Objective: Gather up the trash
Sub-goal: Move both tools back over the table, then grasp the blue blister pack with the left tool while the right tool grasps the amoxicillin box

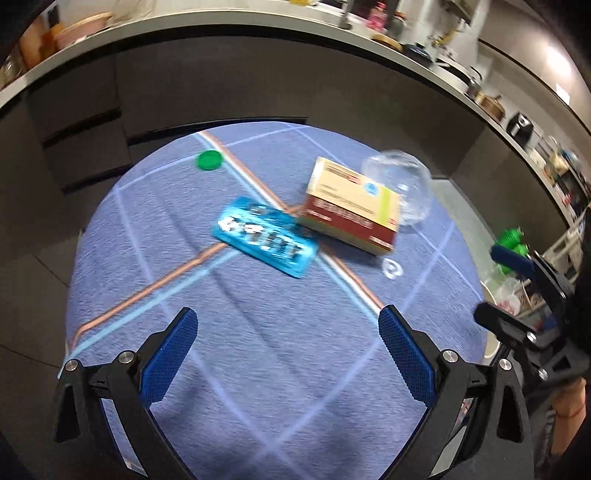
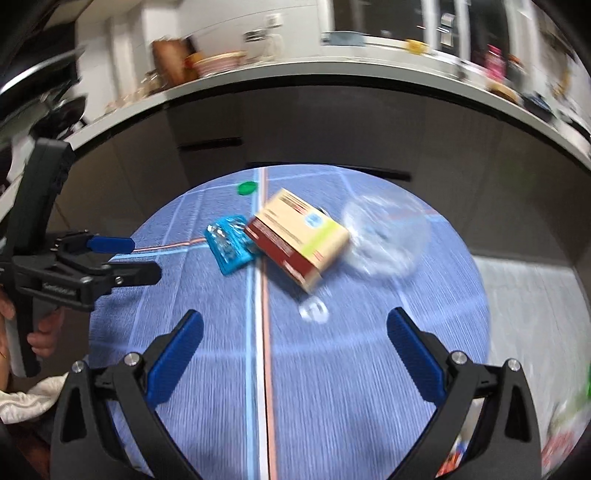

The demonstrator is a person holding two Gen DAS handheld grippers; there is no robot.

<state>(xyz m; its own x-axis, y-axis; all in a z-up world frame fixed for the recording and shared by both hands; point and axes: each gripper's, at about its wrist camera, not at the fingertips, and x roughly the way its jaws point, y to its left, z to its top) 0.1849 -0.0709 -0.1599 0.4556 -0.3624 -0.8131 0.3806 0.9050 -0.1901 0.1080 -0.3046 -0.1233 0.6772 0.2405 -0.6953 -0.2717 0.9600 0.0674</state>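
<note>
On a round table with a blue cloth (image 1: 258,369) lie a beige and dark red carton box (image 1: 351,206), a blue blister pack (image 1: 264,236), a clear crumpled plastic cup (image 1: 402,181), a green bottle cap (image 1: 209,161) and a small white ring (image 1: 392,267). The right wrist view shows the box (image 2: 299,236), blister pack (image 2: 231,243), cup (image 2: 388,236), cap (image 2: 246,188) and ring (image 2: 314,310). My left gripper (image 1: 288,332) is open and empty, above the near cloth. My right gripper (image 2: 295,332) is open and empty, near the ring.
A dark cabinet front with a pale countertop (image 1: 258,33) full of kitchen items curves behind the table. A bin holding trash (image 1: 513,295) sits off the table's right edge. The left gripper also shows in the right wrist view (image 2: 122,258).
</note>
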